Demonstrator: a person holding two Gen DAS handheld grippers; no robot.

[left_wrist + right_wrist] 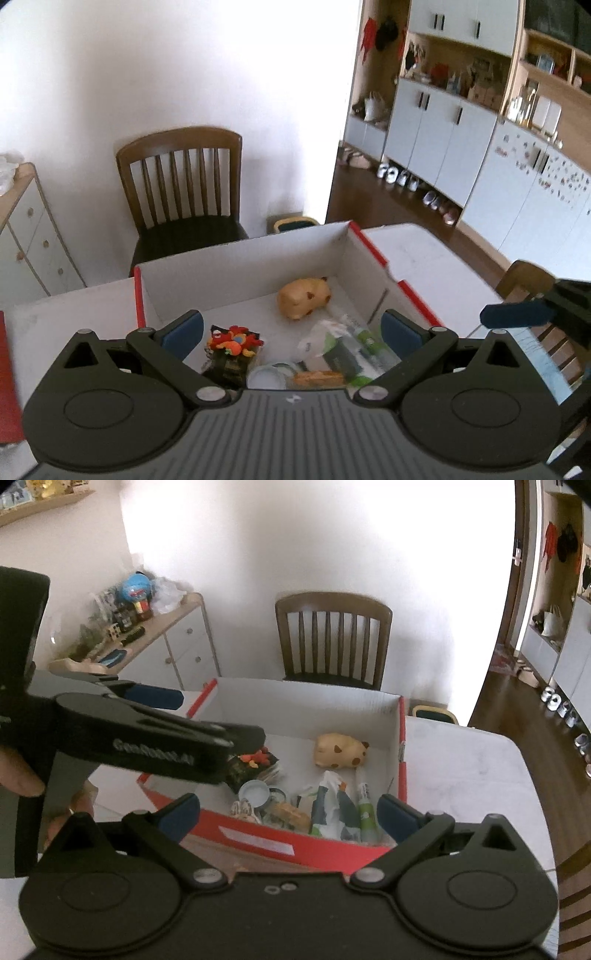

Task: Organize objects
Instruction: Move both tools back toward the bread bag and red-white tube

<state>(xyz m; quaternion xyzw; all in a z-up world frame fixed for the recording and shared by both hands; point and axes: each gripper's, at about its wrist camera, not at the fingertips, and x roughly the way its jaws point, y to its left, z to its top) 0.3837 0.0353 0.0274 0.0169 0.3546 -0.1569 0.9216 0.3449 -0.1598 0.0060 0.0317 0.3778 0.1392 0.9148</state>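
Presently listed: one cardboard box (400, 760), red outside, white inside, on a white table (461, 775). Contents: one tan plush animal (341, 755) near the far wall; one orange-red toy (234, 341); one round pale lid (253, 793); one green-white tube (365, 806); one crumpled wrapper (328, 805). Left gripper (291, 328): fingers spread wide, empty, directly above the near contents. Right gripper (288, 814): spread wide, empty, just short of the box's near wall. One wooden chair (332, 638) beyond.
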